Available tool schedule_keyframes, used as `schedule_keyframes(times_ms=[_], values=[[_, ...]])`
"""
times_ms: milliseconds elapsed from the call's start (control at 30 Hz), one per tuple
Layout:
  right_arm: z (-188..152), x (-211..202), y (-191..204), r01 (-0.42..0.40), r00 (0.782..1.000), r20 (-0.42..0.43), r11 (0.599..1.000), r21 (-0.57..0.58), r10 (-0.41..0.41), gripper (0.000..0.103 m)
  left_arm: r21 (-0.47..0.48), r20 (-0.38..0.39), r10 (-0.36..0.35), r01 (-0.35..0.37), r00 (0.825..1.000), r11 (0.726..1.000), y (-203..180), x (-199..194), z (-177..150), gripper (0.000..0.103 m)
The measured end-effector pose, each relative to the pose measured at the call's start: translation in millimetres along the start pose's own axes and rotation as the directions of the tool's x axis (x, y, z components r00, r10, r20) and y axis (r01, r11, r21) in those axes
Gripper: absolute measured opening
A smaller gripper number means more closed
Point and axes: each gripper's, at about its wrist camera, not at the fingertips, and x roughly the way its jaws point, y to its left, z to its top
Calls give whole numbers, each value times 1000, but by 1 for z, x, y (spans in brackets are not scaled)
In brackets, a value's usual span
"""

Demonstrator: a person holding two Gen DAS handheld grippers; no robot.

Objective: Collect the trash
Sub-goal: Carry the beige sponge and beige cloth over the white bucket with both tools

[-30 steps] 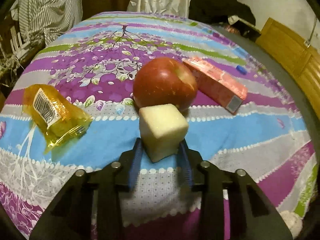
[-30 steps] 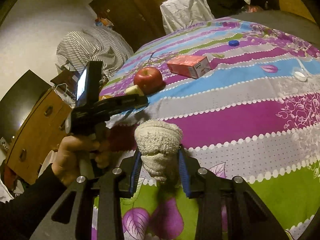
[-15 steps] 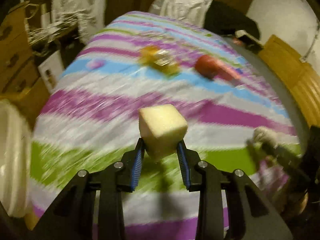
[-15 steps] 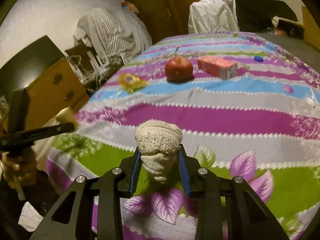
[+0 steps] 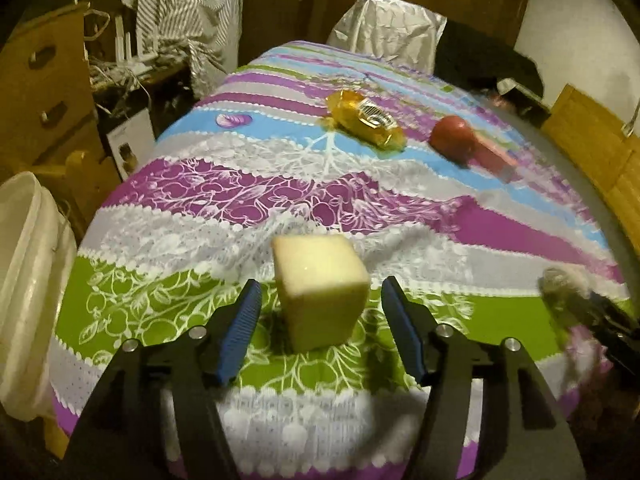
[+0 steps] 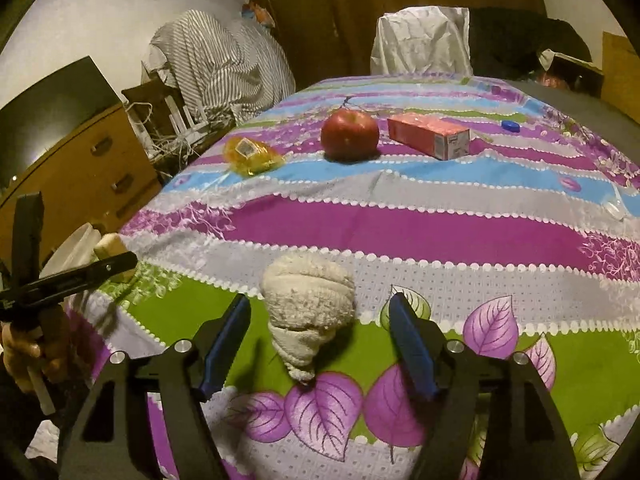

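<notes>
In the left wrist view my left gripper (image 5: 322, 316) is open, its blue pads apart on either side of a pale yellow sponge cube (image 5: 320, 290) that no longer touches them. In the right wrist view my right gripper (image 6: 320, 328) is open around a crumpled beige cloth wad (image 6: 308, 308), which is free of both pads. Both items are over the near green stripe of the tablecloth. Whether they rest on the cloth or hang in the air I cannot tell. The left gripper also shows at the left edge of the right wrist view (image 6: 108, 264).
A yellow wrapper (image 6: 250, 154), a red apple (image 6: 350, 134) and a pink carton (image 6: 428, 136) lie farther back on the striped tablecloth (image 6: 400, 232). A blue cap (image 6: 510, 125) lies at the far right. A white bin (image 5: 24, 280) stands left of the table edge. Wooden drawers and clutter stand at left.
Both grippers have opened and let go of the sponge cube and the cloth wad. Both have pulled back from the apple toward the table's near edge, the left one beside the white bin.
</notes>
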Motion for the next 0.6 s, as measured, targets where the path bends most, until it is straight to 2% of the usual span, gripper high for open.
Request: schedule_keyframes(times_ms=[33, 67, 133, 167, 300, 367, 467, 600], values=[[-2, 1, -1, 1, 1000, -2, 1000, 4, -1, 59, 23, 4, 36, -36, 999, 999, -5, 2, -2, 56], [-3, 1, -1, -4, 1000, -5, 1000, 6, 4, 54, 41, 13, 68, -69, 998, 997, -9, 3, -4, 50], [-7, 2, 0, -7, 1000, -5, 1000, -2, 7, 37, 59, 20, 86, -88, 996, 994, -12, 3, -8, 40], [-8, 2, 2, -14, 1000, -4, 1000, -4, 14, 36, 58, 24, 90, -91, 996, 994, -12, 2, -8, 33], [-2, -2, 7, -52, 999, 3, 998, 26, 52, 32, 23, 4, 98, -98, 995, 995, -5, -6, -1, 30], [7, -6, 15, -75, 997, 15, 997, 22, 75, 32, 13, 28, 121, -122, 992, 992, -1, -24, 7, 30], [31, -11, 46, -124, 992, 35, 992, -38, 125, 32, -12, 73, 164, -164, 984, 986, 11, -52, 23, 30], [73, -5, 109, -235, 970, 29, 964, -125, 240, 32, -80, 122, 228, -220, 966, 972, 45, -95, 44, 30]])
